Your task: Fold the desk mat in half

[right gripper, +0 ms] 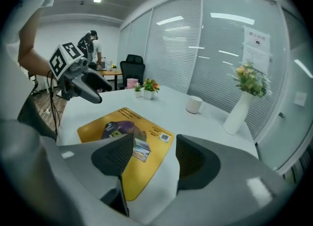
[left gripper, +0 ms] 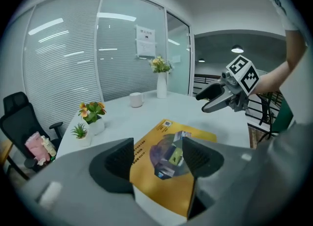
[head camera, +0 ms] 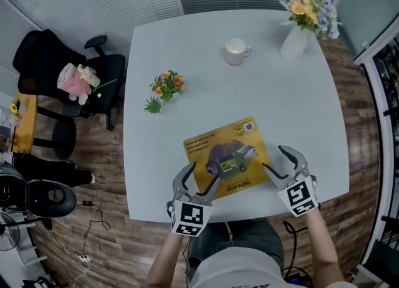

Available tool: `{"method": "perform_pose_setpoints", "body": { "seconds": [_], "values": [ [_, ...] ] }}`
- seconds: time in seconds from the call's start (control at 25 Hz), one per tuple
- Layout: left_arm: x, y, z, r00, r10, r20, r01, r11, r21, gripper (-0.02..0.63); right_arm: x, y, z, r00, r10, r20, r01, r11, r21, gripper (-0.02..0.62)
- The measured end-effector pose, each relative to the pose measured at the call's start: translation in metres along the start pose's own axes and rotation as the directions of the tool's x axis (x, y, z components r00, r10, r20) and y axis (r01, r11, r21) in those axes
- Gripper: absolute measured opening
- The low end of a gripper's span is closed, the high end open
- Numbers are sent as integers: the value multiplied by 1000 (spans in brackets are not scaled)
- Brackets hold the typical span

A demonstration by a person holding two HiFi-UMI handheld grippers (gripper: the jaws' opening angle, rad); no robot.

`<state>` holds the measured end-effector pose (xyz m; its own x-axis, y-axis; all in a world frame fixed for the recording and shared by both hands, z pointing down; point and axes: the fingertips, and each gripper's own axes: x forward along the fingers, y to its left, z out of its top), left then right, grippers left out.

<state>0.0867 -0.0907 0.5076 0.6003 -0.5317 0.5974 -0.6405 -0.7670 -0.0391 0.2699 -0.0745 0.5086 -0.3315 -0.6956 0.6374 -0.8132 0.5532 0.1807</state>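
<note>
Head view had the yellow desk mat (head camera: 227, 156) lying flat and unfolded at the near edge of the white table (head camera: 187, 62). The left gripper (head camera: 202, 176) and right gripper (head camera: 272, 158) flanked its near corners, poised, I'd say, to lift that edge. Only the gripper views showed the rest: both sets of jaws wide apart, gripping nothing.

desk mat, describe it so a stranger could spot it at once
On the white table, look at the near edge. The desk mat lies flat there. It is the only yellow sheet, with a purple picture, unlike the white mug and flower pots farther back.
</note>
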Motion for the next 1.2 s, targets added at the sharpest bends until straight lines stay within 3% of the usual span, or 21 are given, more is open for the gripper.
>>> {"method": "perform_pose_setpoints", "body": {
  "seconds": [0.28, 0.6, 1.0, 1.2],
  "values": [
    [8, -22, -33, 993, -64, -101, 70, 996, 51, 308, 13, 23, -21, 986, 152, -65, -159, 979, -125, 296],
    [7, -41, -76, 973, -124, -196, 142, 987, 79, 308, 20, 50, -53, 943, 281, -180, -324, 903, -284, 290],
    [2, -56, -115, 934, -179, -309, 227, 966, 127, 308, 23, 67, -85, 894, 364, -262, -437, 839, -323, 287],
    [6, -64, -128, 919, -191, -344, 257, 953, 159, 308, 25, 69, -97, 878, 381, -290, -465, 825, -322, 279]
  ]
}}
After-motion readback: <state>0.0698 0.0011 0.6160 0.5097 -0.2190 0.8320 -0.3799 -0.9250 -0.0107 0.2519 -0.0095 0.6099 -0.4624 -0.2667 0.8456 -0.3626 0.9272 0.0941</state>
